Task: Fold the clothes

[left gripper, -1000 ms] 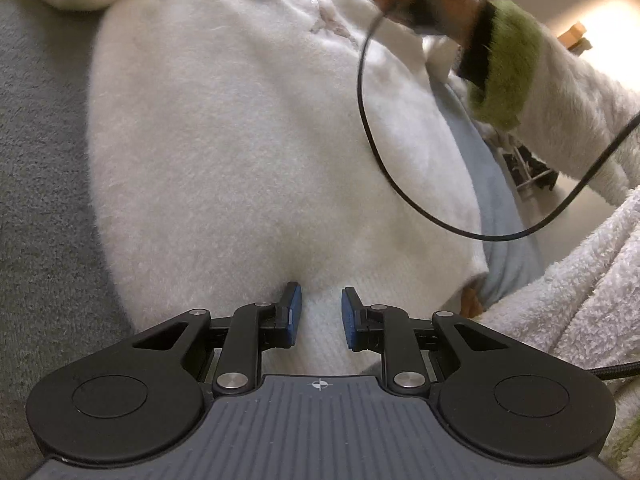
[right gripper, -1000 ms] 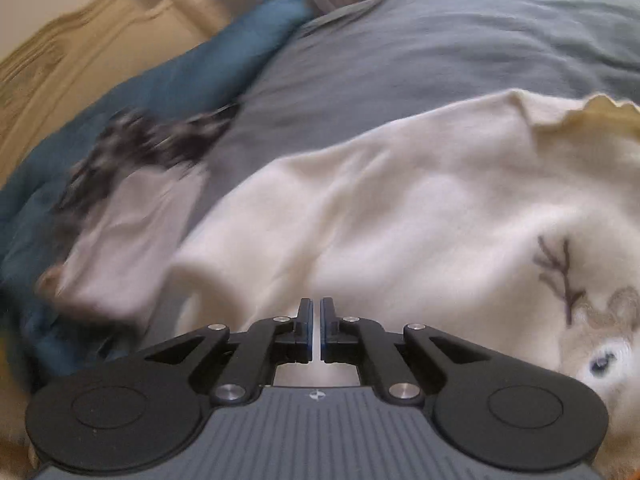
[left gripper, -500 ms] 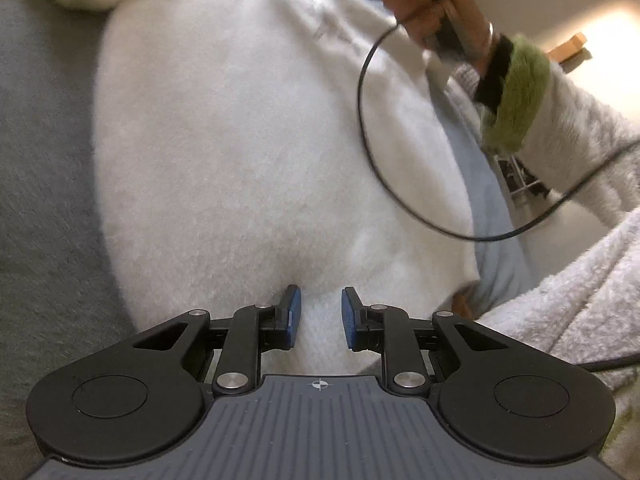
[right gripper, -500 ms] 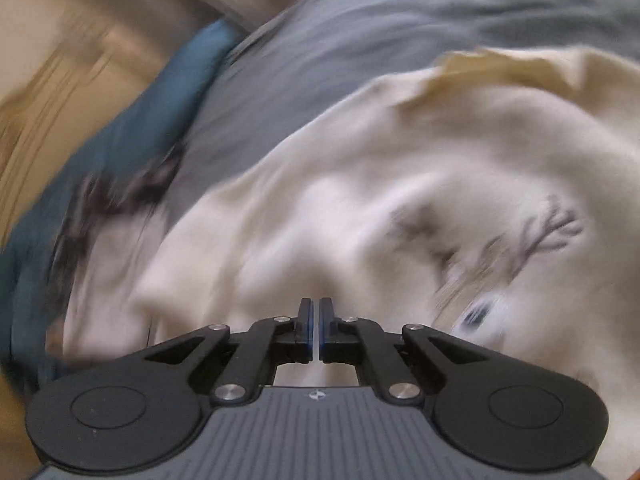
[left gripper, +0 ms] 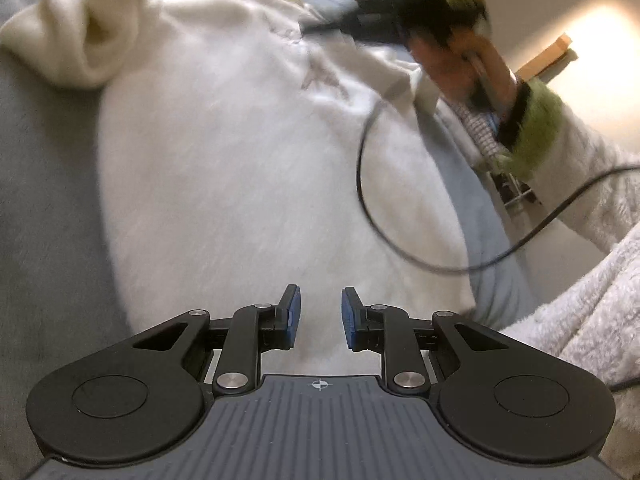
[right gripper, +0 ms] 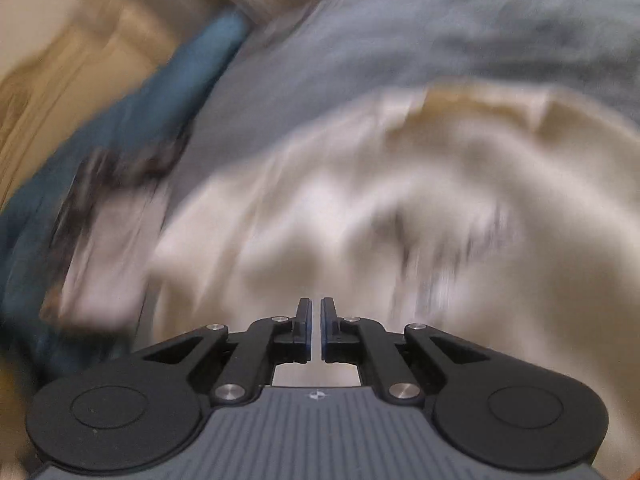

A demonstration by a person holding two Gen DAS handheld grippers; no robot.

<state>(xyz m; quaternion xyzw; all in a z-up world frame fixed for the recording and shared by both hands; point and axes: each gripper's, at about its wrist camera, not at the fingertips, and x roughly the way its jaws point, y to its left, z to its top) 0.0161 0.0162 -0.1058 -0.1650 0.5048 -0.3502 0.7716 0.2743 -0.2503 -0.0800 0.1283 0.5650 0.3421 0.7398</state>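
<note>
Spread across a grey-blue bed cover (left gripper: 44, 208): a fluffy white sweater (left gripper: 248, 168), front up, faint stitched motif toward its far end. One cream sleeve (left gripper: 80, 36) bunched up at the far left of the left wrist view.

Left gripper (left gripper: 319, 316) low over the near hem of the sweater, blue pads set apart with a clear gap, white fleece showing between them but not visibly pinched. Nothing gripped there.

Right gripper (left gripper: 360, 24) seen from the left wrist view as a dark blur at the sweater's far right edge, near the shoulder, held in a hand (left gripper: 464, 64) wearing a white fuzzy sleeve with a green cuff (left gripper: 532, 128). A black cable (left gripper: 368, 216) looping from it over the sweater's right side.

From the right wrist view, heavily smeared by motion: right gripper (right gripper: 316, 328) with pads drawn almost together, only a thin slit between. Cannot tell whether any fabric is caught in that slit. Cream sweater (right gripper: 400, 208) directly ahead of and beneath the fingertips, filling the middle and right. To the left, a teal blanket (right gripper: 168, 92) and a pale folded garment with a dark patterned part (right gripper: 108, 232) lying on it, beside the sweater's edge.
</note>
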